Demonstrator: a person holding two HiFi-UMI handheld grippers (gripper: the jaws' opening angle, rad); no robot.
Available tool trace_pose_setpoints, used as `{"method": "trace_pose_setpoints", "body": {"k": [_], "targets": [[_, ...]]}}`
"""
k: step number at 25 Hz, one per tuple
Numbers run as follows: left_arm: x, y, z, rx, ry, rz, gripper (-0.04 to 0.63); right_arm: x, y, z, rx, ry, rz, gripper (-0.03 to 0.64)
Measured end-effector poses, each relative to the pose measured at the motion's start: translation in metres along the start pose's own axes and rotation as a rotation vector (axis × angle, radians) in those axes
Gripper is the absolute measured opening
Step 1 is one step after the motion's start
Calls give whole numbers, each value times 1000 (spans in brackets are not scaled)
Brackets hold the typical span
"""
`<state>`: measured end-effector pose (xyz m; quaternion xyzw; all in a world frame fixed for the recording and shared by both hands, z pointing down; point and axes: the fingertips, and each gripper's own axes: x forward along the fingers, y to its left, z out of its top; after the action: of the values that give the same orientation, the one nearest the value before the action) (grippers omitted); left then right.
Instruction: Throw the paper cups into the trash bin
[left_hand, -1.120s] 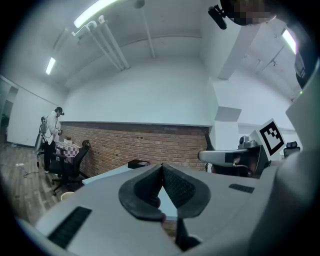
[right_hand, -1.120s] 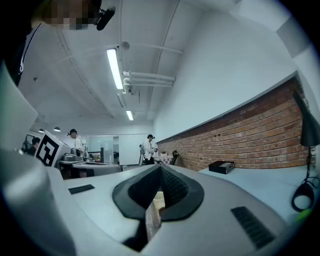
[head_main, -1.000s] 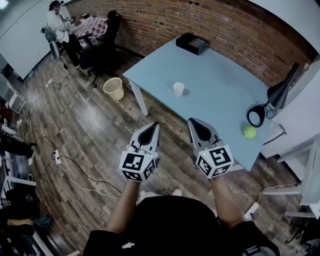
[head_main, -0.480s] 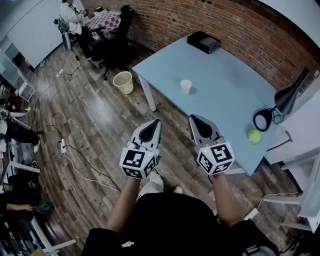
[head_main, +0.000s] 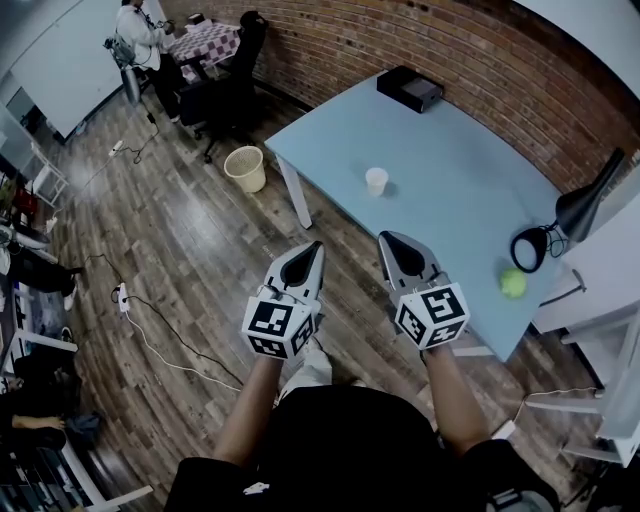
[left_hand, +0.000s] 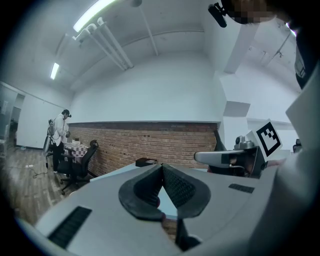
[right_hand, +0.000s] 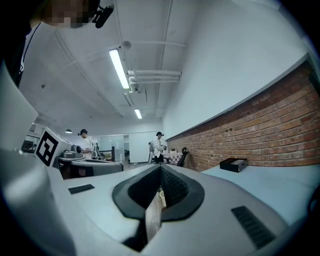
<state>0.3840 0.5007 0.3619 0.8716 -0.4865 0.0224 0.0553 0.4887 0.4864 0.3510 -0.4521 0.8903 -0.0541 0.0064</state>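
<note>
Before the long near edge of the table, over the brown wooden plank floor (head_main: 180, 260), we hold the left tool (head_main: 310, 248) and the right tool (head_main: 386, 238) side by side, both pointing level toward the table. The jaws of the left tool (left_hand: 161, 168) are closed, the ribbed pads meet at their tips, and nothing is between them. The right tool (right_hand: 161, 169) is closed in the same way and carries nothing.

On the light blue rectangular table (head_main: 455, 165) the white paper cup (head_main: 376, 181) stands upright, alone on a bare part of the top and well apart from both tools. A small green ball (head_main: 513, 284) lies near the right end of the table, close to a black desk lamp (head_main: 560, 222). A flat black box (head_main: 410, 88) sits at the far end, near the red brick wall (head_main: 400, 40).

We see the cream round trash bin (head_main: 245, 168) on the floor, just beside the left corner of the table. Farther away a black office chair (head_main: 235, 75) stands, and a person in a white top (head_main: 140, 28) is next to a small table with a checkered cloth (head_main: 208, 42).
</note>
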Motion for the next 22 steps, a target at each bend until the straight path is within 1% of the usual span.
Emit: {"method": "trace_pose_setpoints", "body": {"k": [4,8,11,22], "targets": [[13,25,1,-8,-3,-5,9,26,-5,-10,16,28,-7,4],[31,56,2,-26,2,-10,9,57,-11,-11,15,43,-18,3],[40,76,8,-44,-4,-32,8,78,-15,-11,28,47,-32,3],[79,146,15,-52,8,-83,9,153,-28,-15,32,81,-99,3]]}}
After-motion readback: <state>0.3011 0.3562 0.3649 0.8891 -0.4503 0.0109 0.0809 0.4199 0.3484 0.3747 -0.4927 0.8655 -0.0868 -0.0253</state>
